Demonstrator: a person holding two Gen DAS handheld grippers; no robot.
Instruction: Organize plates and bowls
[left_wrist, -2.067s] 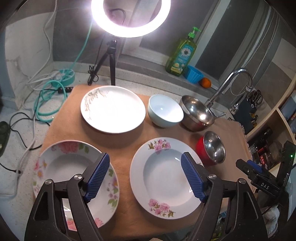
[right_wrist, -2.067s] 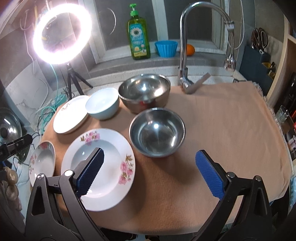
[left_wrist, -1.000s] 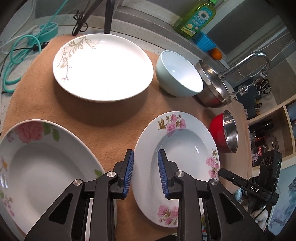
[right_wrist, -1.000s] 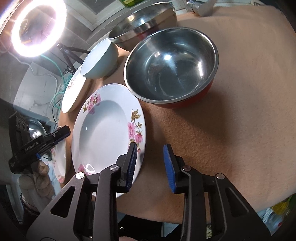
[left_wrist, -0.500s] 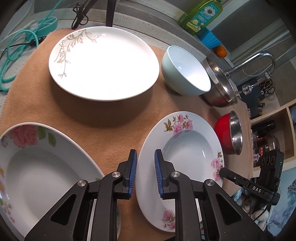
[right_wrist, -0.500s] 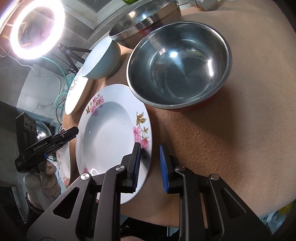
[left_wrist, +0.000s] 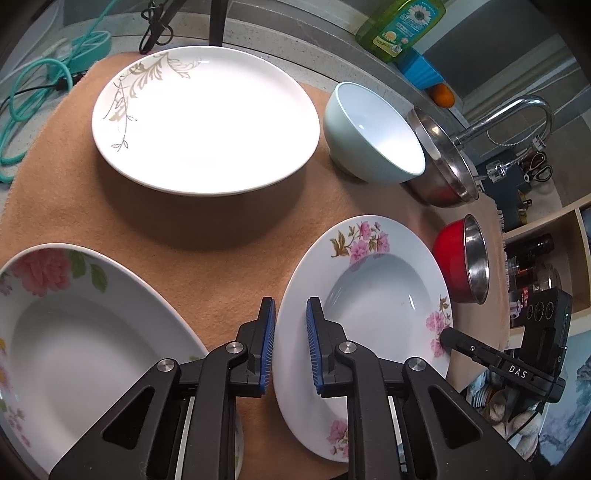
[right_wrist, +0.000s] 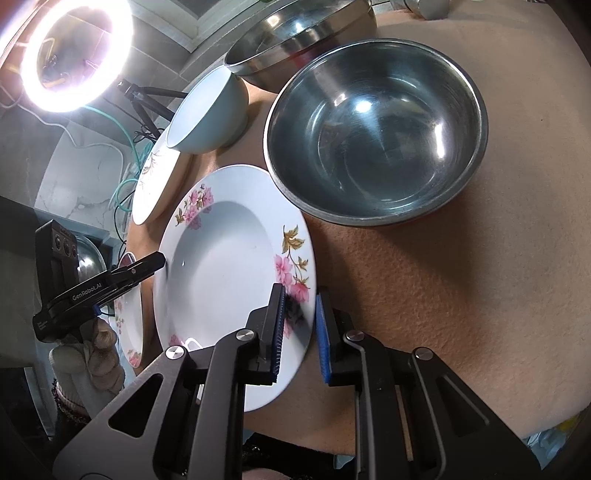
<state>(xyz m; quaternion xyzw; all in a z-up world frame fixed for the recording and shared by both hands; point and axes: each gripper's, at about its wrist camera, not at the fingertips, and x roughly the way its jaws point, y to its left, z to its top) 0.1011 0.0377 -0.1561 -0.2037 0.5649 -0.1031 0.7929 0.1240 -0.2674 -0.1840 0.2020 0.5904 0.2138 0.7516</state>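
A deep white plate with pink flowers (left_wrist: 369, 295) lies on the tan cloth (left_wrist: 221, 236). My left gripper (left_wrist: 290, 325) straddles the plate's left rim. Its jaws are closing, with a slim gap still showing beside the rim. On the opposite side of this plate (right_wrist: 221, 277), my right gripper (right_wrist: 299, 314) has one pad over the flowered rim and one outside it, pinching the edge. A second plate with big roses (left_wrist: 74, 343) lies at the left. Further back are a gold-leaf plate (left_wrist: 207, 122) and a pale blue bowl (left_wrist: 376, 136).
A red-walled steel bowl (right_wrist: 376, 129) sits close to the plate's far right edge, with a larger steel bowl (right_wrist: 295, 40) behind it. A ring light (right_wrist: 70, 55), cables (left_wrist: 37, 92), a tap (left_wrist: 517, 114) and a soap bottle (left_wrist: 399, 26) line the back. Shelves (left_wrist: 546, 229) stand at the right.
Both grippers lowered from wide open over the table to the flowered plate. Their jaws narrowed around its opposite rims, and the views moved in closer.
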